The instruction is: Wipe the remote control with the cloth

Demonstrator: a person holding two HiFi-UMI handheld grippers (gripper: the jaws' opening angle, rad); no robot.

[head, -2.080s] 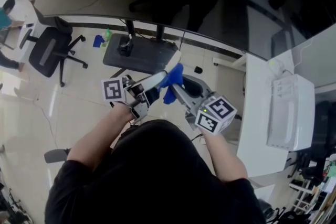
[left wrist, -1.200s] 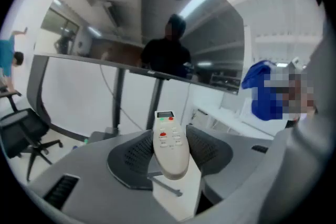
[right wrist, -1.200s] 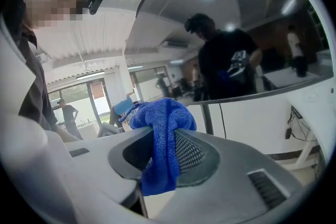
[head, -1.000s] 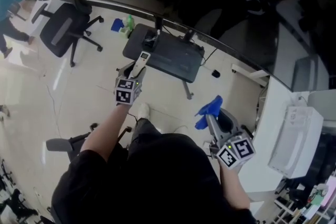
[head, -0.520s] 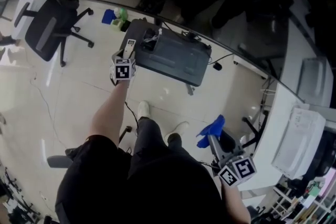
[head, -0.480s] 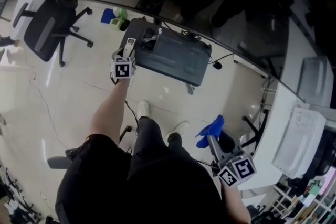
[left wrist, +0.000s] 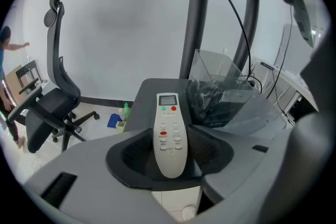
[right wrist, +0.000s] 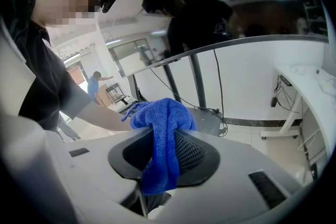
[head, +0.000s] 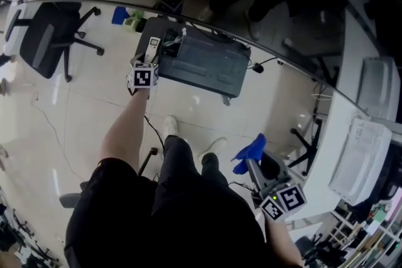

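The left gripper is clamped on the remote control, which stands between the pads with its display end forward. The right gripper is clamped on the blue cloth, which bunches above the jaws and hangs down between them.

About two seconds earlier both grippers met in front of the body, the cloth against the remote control. They are now well apart: the left arm is stretched out, and the right gripper is drawn back at the person's right side.

The head view places the remote control over the near edge of the dark table. Only the left gripper view shows its buttons and the clear container of dark items on that table. Only the right gripper view shows the person's outstretched arm behind the cloth.

An office chair stands to the left and a white desk to the right. The glass edge crosses above the table.
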